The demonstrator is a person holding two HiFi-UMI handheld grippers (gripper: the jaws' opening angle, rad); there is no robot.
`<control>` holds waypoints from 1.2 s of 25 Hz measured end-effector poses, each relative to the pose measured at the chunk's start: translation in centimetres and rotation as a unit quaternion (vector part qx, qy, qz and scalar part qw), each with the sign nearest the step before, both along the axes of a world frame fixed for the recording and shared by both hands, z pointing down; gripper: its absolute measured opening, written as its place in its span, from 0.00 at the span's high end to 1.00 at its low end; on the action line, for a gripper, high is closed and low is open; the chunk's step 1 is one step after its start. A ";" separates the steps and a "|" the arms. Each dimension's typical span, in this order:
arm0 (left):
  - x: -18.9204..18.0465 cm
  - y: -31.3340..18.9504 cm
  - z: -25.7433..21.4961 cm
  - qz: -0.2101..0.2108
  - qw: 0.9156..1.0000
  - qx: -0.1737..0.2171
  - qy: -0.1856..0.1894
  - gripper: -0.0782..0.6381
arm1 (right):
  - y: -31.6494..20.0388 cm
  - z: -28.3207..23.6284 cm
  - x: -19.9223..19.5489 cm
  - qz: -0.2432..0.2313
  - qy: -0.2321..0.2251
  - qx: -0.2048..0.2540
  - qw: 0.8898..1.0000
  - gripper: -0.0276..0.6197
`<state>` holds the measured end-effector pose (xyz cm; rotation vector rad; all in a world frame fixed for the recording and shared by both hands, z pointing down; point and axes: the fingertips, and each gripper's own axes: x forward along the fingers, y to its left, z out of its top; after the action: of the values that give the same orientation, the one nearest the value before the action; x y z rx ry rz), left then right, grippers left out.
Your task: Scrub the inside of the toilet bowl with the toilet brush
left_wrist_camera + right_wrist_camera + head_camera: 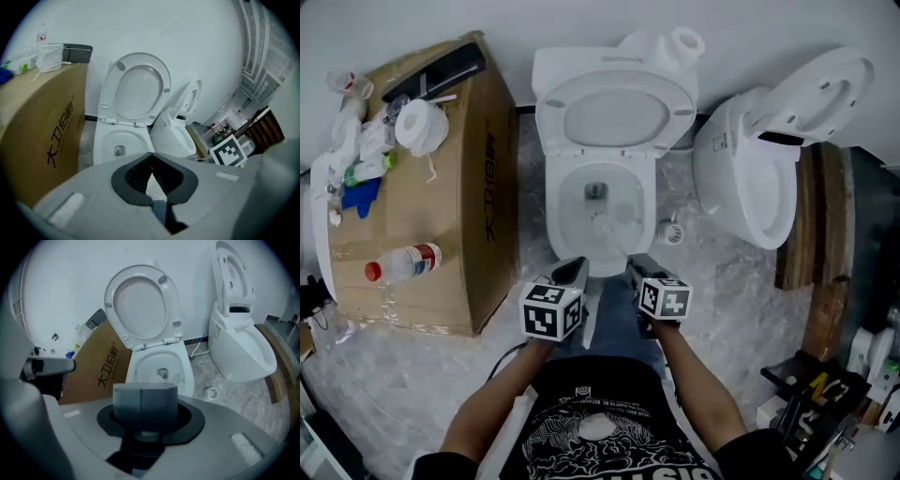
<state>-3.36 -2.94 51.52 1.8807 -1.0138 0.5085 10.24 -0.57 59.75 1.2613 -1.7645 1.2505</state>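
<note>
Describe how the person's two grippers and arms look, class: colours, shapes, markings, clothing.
The left gripper and right gripper each have a pale grey body, dark jaws set in a black collar, and a white cube printed with black square markers. A thin dark cable hangs below the left one. The person wears a black short-sleeved T-shirt with a white print.

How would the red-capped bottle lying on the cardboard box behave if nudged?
The red-capped bottle lies on its side on the cardboard box, so it would likely roll. It looks like thin clear plastic, probably light and slightly squashy; how full is unclear.
</note>
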 end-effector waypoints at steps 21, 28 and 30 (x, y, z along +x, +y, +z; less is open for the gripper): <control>5.3 -4.8 -14.1 0.078 0.984 0.159 0.014 0.90 | -4.4 -21.4 0.5 0.058 -0.028 0.224 0.972 0.72; 5.4 -5.2 -15.5 0.080 0.978 0.193 -0.013 0.90 | -5.9 -22.8 0.2 0.045 -0.026 0.248 0.967 0.72; 5.3 -5.4 -15.5 0.077 0.978 0.195 -0.019 0.90 | -6.1 -23.1 0.1 0.044 -0.029 0.253 0.966 0.72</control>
<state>1.94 -8.36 36.02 2.3189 -1.0558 0.4600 10.32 -6.69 36.66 1.6097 -2.1776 0.9133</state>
